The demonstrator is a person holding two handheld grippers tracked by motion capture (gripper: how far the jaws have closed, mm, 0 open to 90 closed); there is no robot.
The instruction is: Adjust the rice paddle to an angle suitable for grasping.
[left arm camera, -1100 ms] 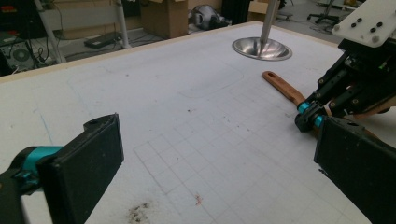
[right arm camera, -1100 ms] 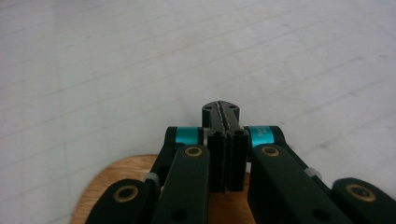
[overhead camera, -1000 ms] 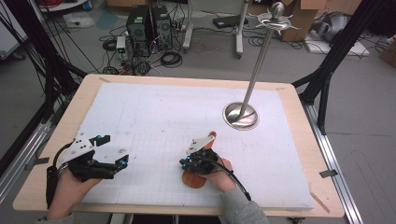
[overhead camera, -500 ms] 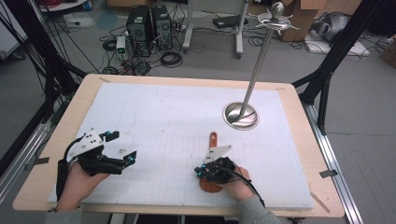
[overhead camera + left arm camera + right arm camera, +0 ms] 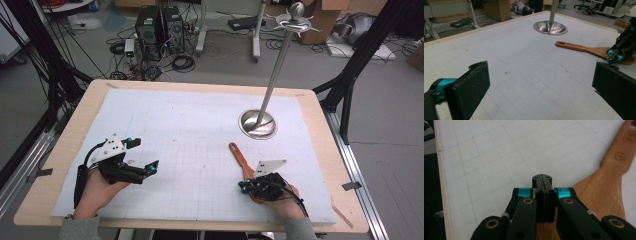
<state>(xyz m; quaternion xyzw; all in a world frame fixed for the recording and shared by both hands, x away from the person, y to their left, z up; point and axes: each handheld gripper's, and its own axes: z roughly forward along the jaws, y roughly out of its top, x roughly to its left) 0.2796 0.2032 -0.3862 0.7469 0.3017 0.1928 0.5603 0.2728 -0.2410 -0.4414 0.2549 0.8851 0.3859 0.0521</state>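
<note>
A pale wooden desk [image 5: 65, 145] carries a white gridded mat [image 5: 185, 145] that covers nearly all of its top, and black frame struts rise at its sides. On the grey floor beyond its far edge stand two dark computer towers [image 5: 159, 25] among loose cables, with cardboard boxes farther back. On the right half of the mat a round steel base [image 5: 257, 123] holds a slim metal pole [image 5: 277, 65] that leans up to a ball-shaped top. Nearer the person, a wooden spatula [image 5: 241, 159] lies flat on the mat, its handle with a hanging hole pointing toward the steel base and its broad blade toward the near edge. Open mat lies between the spatula and the base. The right hand-held gripper [image 5: 246, 186] sits low over the spatula's blade at the near right of the desk, the hand [image 5: 285, 200] behind it; in the right gripper view its jaws are pressed fully together with nothing between them, hanging over the blade's edge. The left hand-held gripper [image 5: 145, 167] is at the near left, well apart from the spatula, held roughly level and aimed across the mat toward it, its jaws spread wide and empty.
</note>
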